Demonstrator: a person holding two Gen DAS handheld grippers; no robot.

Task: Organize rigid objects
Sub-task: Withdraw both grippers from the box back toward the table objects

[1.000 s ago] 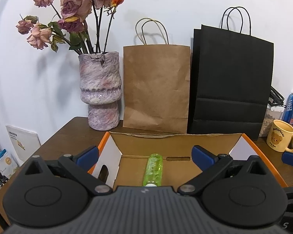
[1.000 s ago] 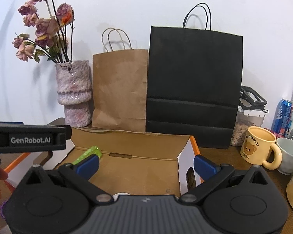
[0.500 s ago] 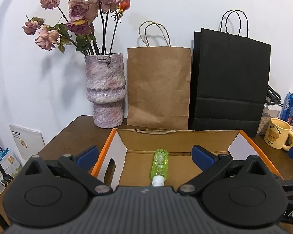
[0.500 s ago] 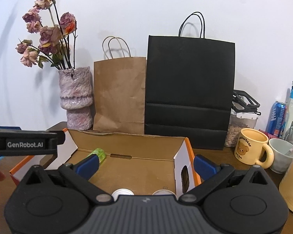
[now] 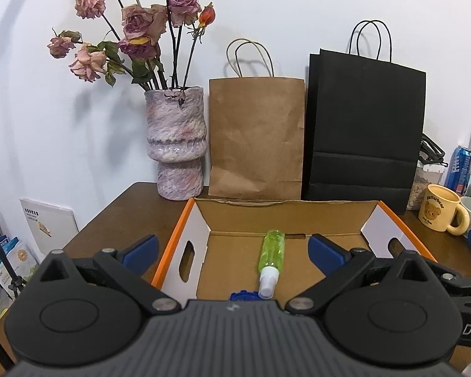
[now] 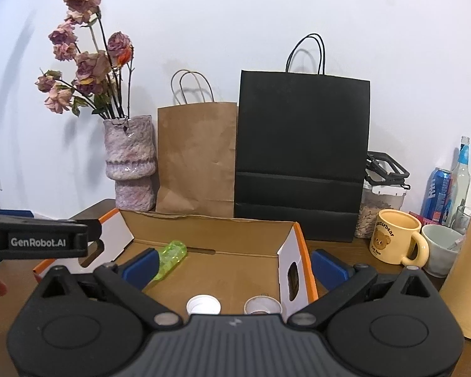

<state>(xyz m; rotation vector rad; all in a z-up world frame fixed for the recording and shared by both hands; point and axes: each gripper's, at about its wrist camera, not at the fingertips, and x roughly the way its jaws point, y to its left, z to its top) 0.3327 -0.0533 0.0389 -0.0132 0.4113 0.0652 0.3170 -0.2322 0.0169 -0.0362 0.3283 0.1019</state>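
The green spray bottle (image 5: 271,253) lies on its side at centre frame inside the cardboard box (image 5: 285,209); both the left gripper (image 5: 232,249) and the right gripper (image 6: 234,265) hover spread and empty; best to straddle the bottle's body crosswise and clear of the box walls.

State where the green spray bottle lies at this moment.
In the left wrist view, the green spray bottle lies flat on the floor of the open cardboard box, near its middle, white cap toward the camera.
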